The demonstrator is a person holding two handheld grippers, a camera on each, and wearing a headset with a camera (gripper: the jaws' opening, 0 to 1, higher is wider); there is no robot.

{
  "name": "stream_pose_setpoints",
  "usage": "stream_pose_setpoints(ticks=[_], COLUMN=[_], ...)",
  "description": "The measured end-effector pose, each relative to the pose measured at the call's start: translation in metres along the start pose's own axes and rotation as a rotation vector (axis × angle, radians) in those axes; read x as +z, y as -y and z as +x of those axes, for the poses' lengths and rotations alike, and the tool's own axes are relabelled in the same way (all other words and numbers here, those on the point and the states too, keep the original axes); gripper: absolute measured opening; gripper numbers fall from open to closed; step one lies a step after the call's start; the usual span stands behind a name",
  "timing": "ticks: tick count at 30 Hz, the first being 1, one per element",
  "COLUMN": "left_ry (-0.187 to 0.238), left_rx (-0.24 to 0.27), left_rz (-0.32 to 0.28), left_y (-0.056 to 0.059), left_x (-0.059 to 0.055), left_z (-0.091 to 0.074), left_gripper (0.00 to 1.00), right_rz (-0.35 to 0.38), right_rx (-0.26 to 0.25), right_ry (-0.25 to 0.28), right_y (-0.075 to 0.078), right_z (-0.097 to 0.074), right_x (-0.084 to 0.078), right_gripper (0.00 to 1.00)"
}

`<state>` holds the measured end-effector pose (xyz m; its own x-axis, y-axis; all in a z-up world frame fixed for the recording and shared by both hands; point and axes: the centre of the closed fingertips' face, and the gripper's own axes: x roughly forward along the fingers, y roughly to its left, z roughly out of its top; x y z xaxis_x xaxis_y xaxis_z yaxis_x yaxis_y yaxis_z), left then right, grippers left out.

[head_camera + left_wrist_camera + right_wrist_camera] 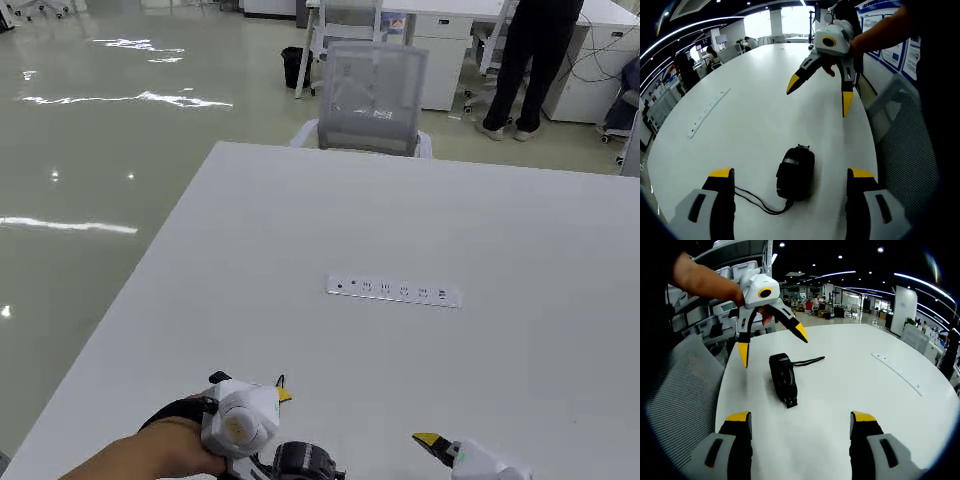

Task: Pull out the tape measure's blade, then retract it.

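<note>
A black tape measure with a thin black wrist cord lies on the white table, its blade wound in. My left gripper is open, its yellow-tipped jaws to either side of the case and just short of it. In the head view a hand holds the left gripper at the near edge, with the tape measure beside it. My right gripper faces it from the other side, open, a short way from the tape measure. Each gripper shows in the other's view: the right gripper and the left gripper.
A white socket strip is set into the middle of the table. A grey mesh chair stands at the far edge. A person stands by desks at the back right. The table's left edge drops to a glossy floor.
</note>
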<state>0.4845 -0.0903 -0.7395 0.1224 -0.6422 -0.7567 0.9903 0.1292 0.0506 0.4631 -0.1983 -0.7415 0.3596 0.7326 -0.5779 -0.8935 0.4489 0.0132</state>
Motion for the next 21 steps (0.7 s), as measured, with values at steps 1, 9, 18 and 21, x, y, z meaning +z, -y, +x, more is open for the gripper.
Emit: stream_pose_setpoints(ticks=[1, 9, 18, 21], left_ry=[0.0, -0.038, -0.102, -0.136], left_rx=[-0.002, -0.035, -0.09, -0.098], left_rz=[0.003, 0.037, 0.073, 0.135], left_y=[0.0, 0.0, 0.007, 0.007], left_x=[0.001, 0.002, -0.004, -0.009], left_z=[0.001, 0.011, 0.02, 0.023], left_gripper=[0.91, 0.87, 0.77, 0.75], right_rz=[0.0, -0.039, -0.091, -0.145], right_rx=[0.003, 0.041, 0.101, 0.119], right_ry=[0.002, -0.006, -0.046, -0.091], right_y=[0.0, -0.003, -0.014, -0.015], right_z=[0.001, 0.018, 0.041, 0.047], right_x=[0.002, 0.016, 0.021, 0.014], right_gripper=[0.82, 0.78, 0.74, 0.7])
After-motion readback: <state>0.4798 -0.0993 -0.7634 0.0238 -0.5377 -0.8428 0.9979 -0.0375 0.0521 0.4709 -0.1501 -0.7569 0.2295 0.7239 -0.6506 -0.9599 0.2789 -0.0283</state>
